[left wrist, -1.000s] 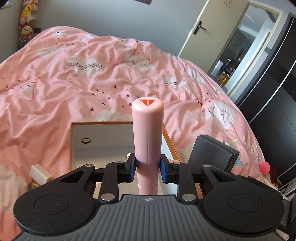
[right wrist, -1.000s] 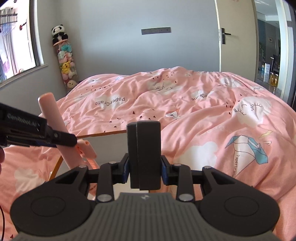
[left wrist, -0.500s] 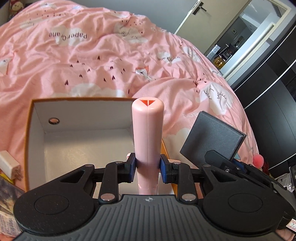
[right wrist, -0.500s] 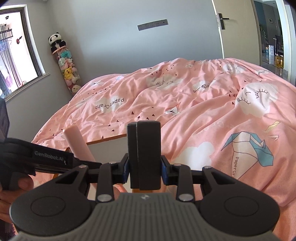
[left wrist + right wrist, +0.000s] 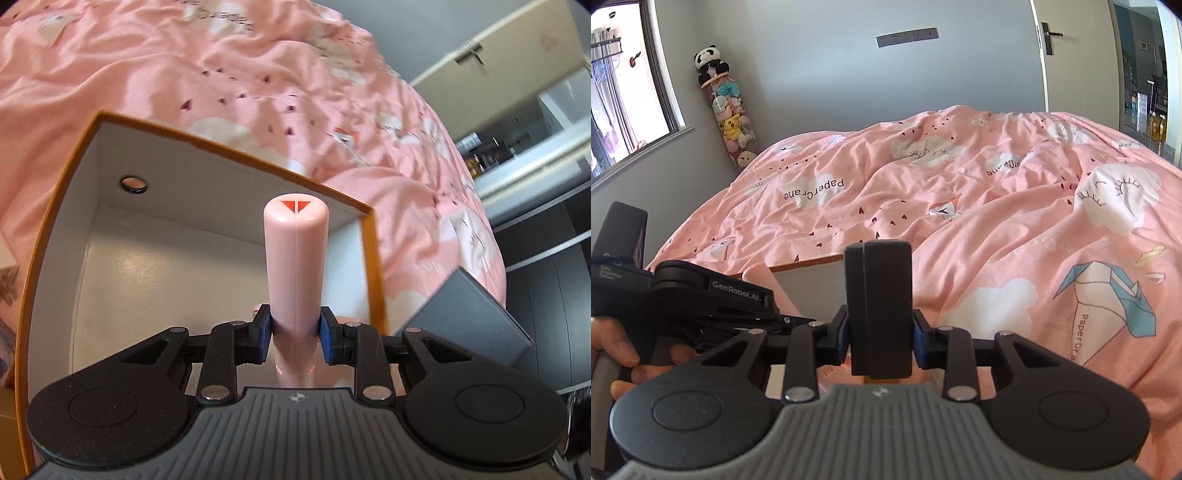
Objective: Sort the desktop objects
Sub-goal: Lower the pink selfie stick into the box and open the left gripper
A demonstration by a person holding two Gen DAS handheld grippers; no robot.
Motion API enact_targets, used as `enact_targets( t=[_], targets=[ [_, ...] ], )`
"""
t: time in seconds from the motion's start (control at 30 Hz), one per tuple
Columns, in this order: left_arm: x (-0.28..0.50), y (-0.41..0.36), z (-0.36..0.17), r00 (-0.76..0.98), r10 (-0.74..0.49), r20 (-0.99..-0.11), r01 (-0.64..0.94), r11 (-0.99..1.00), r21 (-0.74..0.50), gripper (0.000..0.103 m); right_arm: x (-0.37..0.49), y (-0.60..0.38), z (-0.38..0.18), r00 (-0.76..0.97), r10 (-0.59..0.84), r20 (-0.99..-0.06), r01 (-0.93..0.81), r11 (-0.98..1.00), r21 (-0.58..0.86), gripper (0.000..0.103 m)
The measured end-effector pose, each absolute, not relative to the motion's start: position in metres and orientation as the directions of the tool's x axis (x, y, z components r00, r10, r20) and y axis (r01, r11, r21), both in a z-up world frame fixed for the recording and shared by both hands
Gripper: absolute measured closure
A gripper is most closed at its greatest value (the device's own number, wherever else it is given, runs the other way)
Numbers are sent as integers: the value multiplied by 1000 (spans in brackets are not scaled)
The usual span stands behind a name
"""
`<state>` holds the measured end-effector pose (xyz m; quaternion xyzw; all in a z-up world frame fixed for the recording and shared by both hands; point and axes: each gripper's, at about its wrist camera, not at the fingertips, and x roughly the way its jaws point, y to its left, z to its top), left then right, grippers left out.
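Observation:
My left gripper (image 5: 295,334) is shut on a pink cylinder (image 5: 295,266) with a red mark on its rounded end. The cylinder points out over an open box (image 5: 155,280) with white inner walls and an orange rim (image 5: 229,147). The box's floor looks bare. My right gripper (image 5: 881,334) is shut on a dark grey flat box (image 5: 879,306), held upright on edge. That dark box (image 5: 476,317) shows in the left wrist view just right of the open box. In the right wrist view the left gripper's body (image 5: 713,299) sits low at left, held by a hand (image 5: 620,350).
A bed with a pink patterned duvet (image 5: 960,192) lies right behind the open box. A tube of plush toys (image 5: 731,122) stands in the far corner by a window. A door (image 5: 1071,55) and dark wardrobe fronts (image 5: 554,302) are at right.
The left gripper has sunk toward the open box and rolled, so the box now fills the left wrist view. The right gripper shifted sideways a little. Both grips are unchanged.

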<state>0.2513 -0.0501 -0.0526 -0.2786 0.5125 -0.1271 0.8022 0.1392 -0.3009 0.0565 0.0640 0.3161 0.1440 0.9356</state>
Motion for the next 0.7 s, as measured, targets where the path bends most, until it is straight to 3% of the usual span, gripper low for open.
enact_targets(
  t=[0.33, 0.7],
  targets=[
    [251, -28, -79, 467, -417, -779, -306, 751, -585, 72, 147, -281, 61, 771, 275, -574, -266, 959, 103, 68],
    [262, -19, -97, 437, -376, -817, -394, 736, -550, 72, 151, -257, 75, 744, 341, -575, -411, 911, 8, 68]
  ],
)
